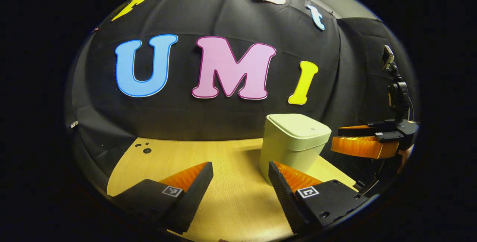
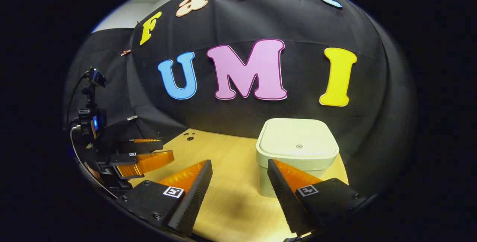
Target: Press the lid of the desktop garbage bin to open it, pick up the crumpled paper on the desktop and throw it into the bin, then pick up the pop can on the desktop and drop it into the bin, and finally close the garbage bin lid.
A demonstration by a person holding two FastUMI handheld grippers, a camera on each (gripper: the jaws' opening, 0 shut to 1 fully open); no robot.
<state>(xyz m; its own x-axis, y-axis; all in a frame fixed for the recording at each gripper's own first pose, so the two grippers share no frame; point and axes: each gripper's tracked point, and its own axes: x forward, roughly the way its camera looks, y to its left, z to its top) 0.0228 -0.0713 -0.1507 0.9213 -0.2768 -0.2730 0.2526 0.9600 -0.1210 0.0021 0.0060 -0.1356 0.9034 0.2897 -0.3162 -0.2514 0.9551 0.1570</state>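
At lower centre, the pale green square plastic bin [image 2: 297, 152] sits lid-closed on the light wooden desk [image 2: 231, 175]; both grippers, left [image 1: 240, 184] and right [image 2: 239, 182], hover spread and empty, apparently ready to press

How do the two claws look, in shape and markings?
The left claw and the right claw look alike: two wedge-shaped fingers with ribbed inner faces, each on a flat black bracket with screws and a small square black-and-white tag. Seen from the right gripper view, the left claw carries a cable and a small device on a mast.
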